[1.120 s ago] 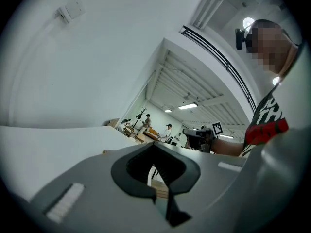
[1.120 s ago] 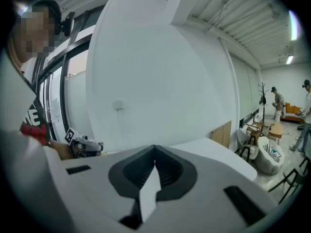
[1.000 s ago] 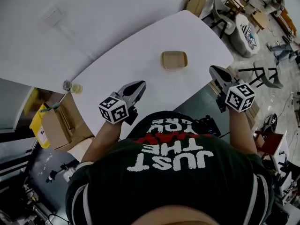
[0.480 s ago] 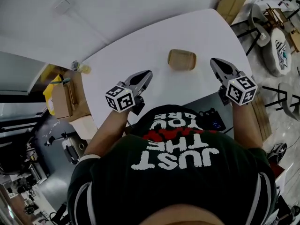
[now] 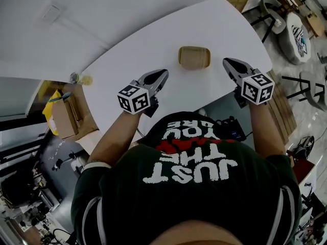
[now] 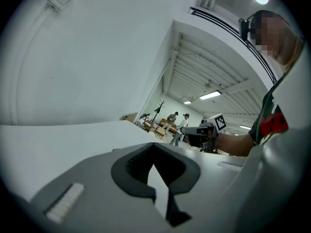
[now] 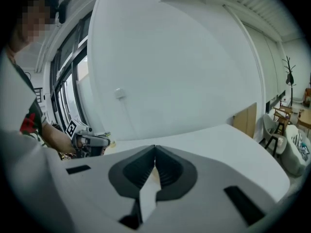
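Both my left gripper point(image 5: 164, 72) and right gripper point(image 5: 225, 61) have jaws shut tight, holding nothing. The small tan oblong tray point(image 5: 194, 57) lies on the white table point(image 5: 148, 40) just ahead, between their tips. Its long side runs across, and I see it as near to one as the other.

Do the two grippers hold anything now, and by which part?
Nothing is held: left gripper and right gripper have jaws shut and empty, both apart from the tan rectangular tray.

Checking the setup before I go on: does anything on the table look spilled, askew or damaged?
Nothing stands out. The tan tray lies flat and whole on the white table, apart from the left gripper and right gripper, both shut and empty. No spill shows.
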The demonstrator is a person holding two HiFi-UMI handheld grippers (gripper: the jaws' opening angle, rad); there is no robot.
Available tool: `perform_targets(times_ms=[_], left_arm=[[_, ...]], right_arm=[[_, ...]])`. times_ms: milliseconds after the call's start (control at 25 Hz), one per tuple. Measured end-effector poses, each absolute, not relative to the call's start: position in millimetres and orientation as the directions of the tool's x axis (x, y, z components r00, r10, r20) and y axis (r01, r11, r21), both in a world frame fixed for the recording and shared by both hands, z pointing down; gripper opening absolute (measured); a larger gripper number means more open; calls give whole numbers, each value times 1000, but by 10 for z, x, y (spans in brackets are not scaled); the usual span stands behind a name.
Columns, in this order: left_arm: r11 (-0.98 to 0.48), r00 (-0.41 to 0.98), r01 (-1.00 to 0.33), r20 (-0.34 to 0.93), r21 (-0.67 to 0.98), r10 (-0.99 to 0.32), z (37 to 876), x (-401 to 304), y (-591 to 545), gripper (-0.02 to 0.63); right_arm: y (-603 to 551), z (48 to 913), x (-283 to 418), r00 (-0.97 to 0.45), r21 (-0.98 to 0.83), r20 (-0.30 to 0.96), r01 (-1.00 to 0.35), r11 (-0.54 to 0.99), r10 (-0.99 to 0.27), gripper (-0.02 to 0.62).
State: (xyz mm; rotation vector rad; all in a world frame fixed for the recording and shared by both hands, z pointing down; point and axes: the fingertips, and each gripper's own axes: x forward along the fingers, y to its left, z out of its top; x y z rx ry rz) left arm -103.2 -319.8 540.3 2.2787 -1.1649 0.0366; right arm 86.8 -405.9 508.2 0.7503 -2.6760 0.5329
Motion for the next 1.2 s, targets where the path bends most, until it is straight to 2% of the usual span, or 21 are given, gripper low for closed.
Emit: perform_targets(times_ms=[400,760,840,1200], left_arm=[[-460,640,-737,290,495,-712,5682,-999,-3342,2],[-441,652,-724,318,530,-688,6059,-1026,-3408,2],[-439,656,-720,321,537,-683,6114,-1037,-3414,2],[-422,664,-711,340,562,-666,6328,-1109,-3409,2]], right_arm=[[-4137,5823,620,-794,-393,509,-559,731,-333,6],[-4142,6691,631,-758,-558,587,-634,536,-284,22],[-4105,6836,607,-768,-618,583,-630,469,-264,72],[-4049,7267,452,-859,-858,461,-496,136,-224,137]])
